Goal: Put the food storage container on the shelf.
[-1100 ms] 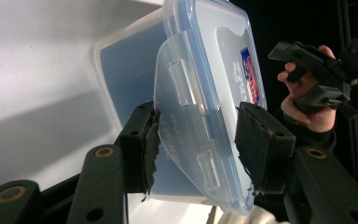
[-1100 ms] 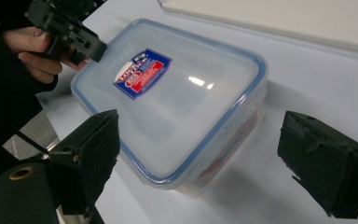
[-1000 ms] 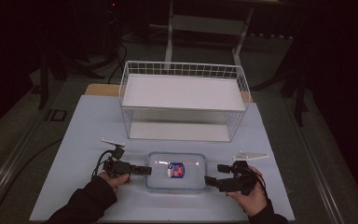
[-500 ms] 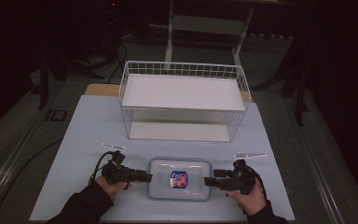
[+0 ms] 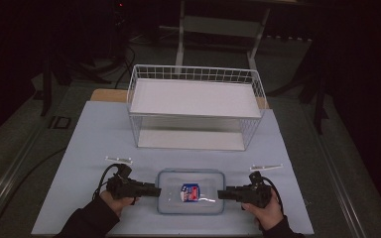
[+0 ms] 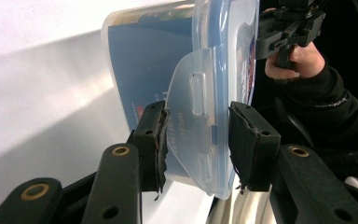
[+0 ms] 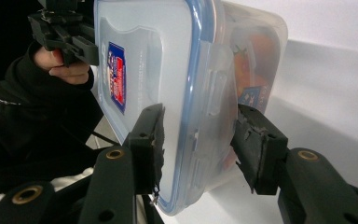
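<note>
A clear plastic container (image 5: 191, 191) with a blue-rimmed lid and a red-and-blue label lies flat on the white table near its front edge. Printed packets show through its walls (image 7: 254, 56). My left gripper (image 5: 155, 190) holds the container's left end, with its jaws pressed on either side of the latch flap (image 6: 193, 130). My right gripper (image 5: 222, 194) holds the opposite end, one jaw on the lid (image 7: 168, 70) and the other against the flap side. Each gripper view shows the other hand and its gripper beyond the container.
A white wire basket (image 5: 196, 106) with a flat white shelf stands behind the container, in the middle of the table (image 5: 94, 134). Bare table surface lies to the left and right of it. Dark floor and stands surround the table.
Both grippers and the container between them have come toward the table's front edge and lower. In the last half second they have barely shifted.
</note>
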`<state>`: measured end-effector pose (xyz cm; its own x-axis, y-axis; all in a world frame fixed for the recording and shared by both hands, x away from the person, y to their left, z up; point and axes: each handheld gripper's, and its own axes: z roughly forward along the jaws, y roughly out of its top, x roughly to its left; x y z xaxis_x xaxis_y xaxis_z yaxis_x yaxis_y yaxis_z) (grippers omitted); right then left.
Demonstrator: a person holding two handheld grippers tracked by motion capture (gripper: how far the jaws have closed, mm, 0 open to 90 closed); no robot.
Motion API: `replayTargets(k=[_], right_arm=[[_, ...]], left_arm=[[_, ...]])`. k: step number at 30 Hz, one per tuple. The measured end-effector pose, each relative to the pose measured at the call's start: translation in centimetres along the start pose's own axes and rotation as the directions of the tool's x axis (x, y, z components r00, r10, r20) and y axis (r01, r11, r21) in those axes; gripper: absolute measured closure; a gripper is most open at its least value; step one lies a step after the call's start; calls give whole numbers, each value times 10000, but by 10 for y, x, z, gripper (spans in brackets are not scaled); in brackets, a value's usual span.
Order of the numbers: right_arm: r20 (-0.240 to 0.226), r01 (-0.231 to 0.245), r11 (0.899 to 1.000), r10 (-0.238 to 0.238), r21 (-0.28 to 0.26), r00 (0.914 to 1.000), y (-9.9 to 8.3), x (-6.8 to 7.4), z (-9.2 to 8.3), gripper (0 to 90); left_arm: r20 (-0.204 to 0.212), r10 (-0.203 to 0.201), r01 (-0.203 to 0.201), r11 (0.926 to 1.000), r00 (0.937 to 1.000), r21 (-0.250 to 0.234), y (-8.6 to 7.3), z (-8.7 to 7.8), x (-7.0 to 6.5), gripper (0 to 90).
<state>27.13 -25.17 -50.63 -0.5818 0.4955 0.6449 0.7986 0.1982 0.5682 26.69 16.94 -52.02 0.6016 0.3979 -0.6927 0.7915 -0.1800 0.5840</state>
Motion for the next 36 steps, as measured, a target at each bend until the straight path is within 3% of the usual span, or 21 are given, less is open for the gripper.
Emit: replayTargets(k=[8,20,30,36], right_arm=[[219,274,9995,-271,-153,9994,0,7,-3,547],[645,1050,9902,-993,-917,9930,31,8,-20,545],[964,1613,9771,-1488,-1389,9842,60,-2,-25,542],[1122,1589,9751,-1424,-1550,9834,76,-18,-23,537]], left_arm=[[-434,117,-130,9995,9990,-304,2,-1,-9,581],[-863,860,-933,9920,9926,-847,35,1,-17,576],[-1189,1204,-1379,9788,9856,-1513,62,5,-10,574],[-1497,1139,-1394,9750,9821,-1730,77,14,2,570]])
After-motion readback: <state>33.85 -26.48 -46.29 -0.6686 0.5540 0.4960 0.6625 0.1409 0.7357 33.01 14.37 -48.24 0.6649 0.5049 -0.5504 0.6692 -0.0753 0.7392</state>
